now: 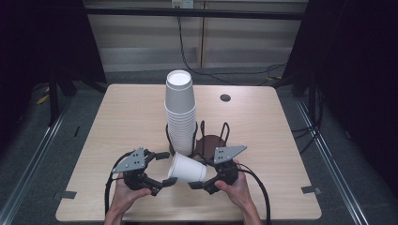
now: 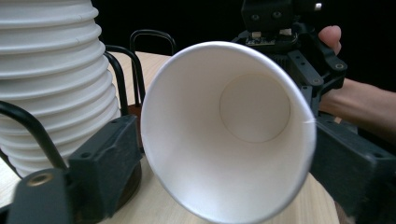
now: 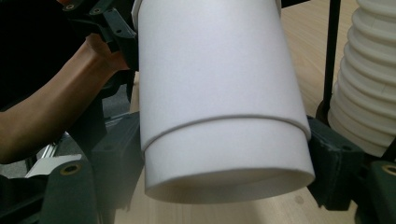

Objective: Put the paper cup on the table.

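Note:
A white paper cup (image 1: 187, 168) lies on its side in the air between my two grippers, low over the table's near edge. In the left gripper view its open mouth (image 2: 224, 130) faces me. The rim looks round and unsquashed, with my left gripper (image 2: 229, 158) (image 1: 165, 168) open, one jaw close against each side. The right gripper (image 1: 201, 174) (image 3: 224, 163) is shut on the cup's base end (image 3: 219, 93), which has a stepped edge near the bottom. A tall stack of white cups (image 1: 179, 112) stands in a black wire holder (image 1: 213, 138) just behind.
The light wooden table (image 1: 126, 117) has a round dark hole (image 1: 225, 97) at the back right. The cup stack (image 2: 51, 79) (image 3: 369, 84) and the holder's wire loops (image 2: 154, 33) stand close beside both grippers. Dark curtains and floor rails surround the table.

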### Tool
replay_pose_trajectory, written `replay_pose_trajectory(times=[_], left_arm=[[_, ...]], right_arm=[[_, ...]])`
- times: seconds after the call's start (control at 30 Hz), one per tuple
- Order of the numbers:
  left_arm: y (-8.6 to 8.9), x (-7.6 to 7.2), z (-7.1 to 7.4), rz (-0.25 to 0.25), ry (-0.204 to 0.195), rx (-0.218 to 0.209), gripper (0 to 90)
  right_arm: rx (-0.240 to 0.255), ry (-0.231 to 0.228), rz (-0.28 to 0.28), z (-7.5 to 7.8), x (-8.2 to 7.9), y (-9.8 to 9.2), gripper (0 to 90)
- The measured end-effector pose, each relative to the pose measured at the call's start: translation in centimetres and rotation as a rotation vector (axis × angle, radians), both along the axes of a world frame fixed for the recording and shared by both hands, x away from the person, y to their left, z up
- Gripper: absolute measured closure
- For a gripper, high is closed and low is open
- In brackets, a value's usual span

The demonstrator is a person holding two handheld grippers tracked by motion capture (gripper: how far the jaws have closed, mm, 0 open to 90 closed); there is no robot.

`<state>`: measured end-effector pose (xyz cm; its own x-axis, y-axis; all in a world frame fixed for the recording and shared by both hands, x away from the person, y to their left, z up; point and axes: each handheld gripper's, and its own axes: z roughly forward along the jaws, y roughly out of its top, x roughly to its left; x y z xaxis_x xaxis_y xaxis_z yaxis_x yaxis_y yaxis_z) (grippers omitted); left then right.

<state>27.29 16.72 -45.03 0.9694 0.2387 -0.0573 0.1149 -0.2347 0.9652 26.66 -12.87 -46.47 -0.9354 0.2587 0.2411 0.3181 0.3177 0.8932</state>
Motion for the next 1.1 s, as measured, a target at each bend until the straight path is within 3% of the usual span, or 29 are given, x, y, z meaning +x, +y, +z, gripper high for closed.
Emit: replay_pose_trajectory(times=[0.17, 0.27, 0.33, 1.1], left_arm=[[-0.3, 0.5, -0.4, 0.0, 0.038, -0.01, 0.1], [-0.6, 0.6, -0.6, -0.014, 0.048, -0.017, 0.0], [-0.9, 0.5, -0.5, -0.012, 0.037, 0.001, 0.3], [-2.0, 0.7, -0.7, -0.068, 0.06, -0.023, 1.7]], right_arm=[[-0.006, -0.006, 0.011, 0.1, 0.0, 0.2, 23.4], [-0.016, -0.009, 0.017, 0.1, -0.1, 0.3, 23.5], [-0.009, -0.014, 0.023, 0.1, 0.0, 0.5, 23.5], [-0.03, -0.041, 0.051, 0.4, 0.0, 1.0, 23.3]])
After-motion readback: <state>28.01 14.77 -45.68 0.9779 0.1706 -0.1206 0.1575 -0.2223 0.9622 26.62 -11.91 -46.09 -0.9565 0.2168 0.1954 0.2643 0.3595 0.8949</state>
